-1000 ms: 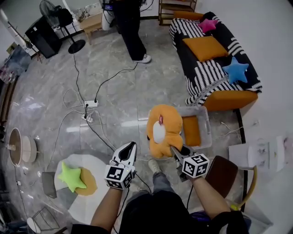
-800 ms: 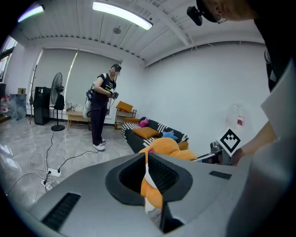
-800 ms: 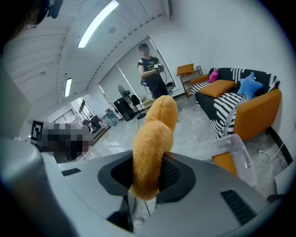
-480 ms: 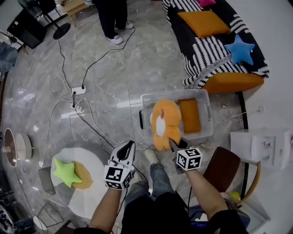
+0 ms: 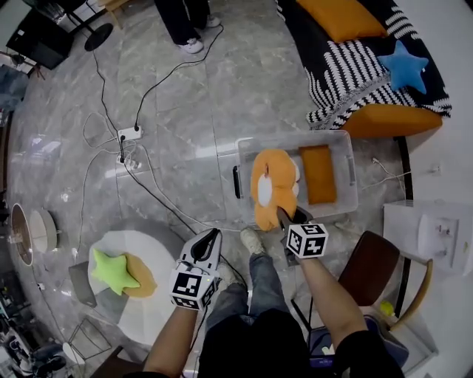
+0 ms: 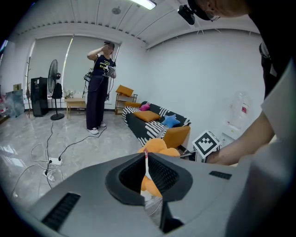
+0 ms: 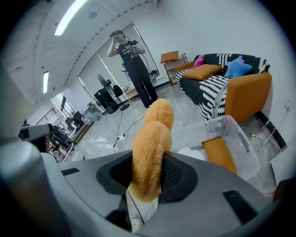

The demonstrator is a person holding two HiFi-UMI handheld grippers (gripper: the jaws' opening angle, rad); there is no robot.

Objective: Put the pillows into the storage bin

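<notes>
A fuzzy orange plush pillow [image 5: 272,188] with a white patch hangs over the left part of the clear storage bin [image 5: 347,173], its lower end between the jaws of my right gripper [image 5: 284,220]. The pads still press on the plush [image 7: 150,148], though the jaws have just been opening. A flat orange cushion [image 5: 319,174] lies inside the bin. My left gripper [image 5: 209,238] is shut with nothing in it, left of the bin above the floor. A green star pillow [image 5: 112,271] rests on a round orange cushion at the lower left. A blue star pillow [image 5: 408,65] sits on the sofa.
A striped sofa [image 5: 347,66] with orange arms stands beyond the bin. Cables and a power strip [image 5: 129,133] run across the marble floor. A person's legs [image 5: 185,22] are at the top. A brown chair [image 5: 369,277] and a white box [image 5: 436,236] are on the right.
Both grippers have come down. The plush pillow has sunk with the right gripper from in front of the bin to over its left part.
</notes>
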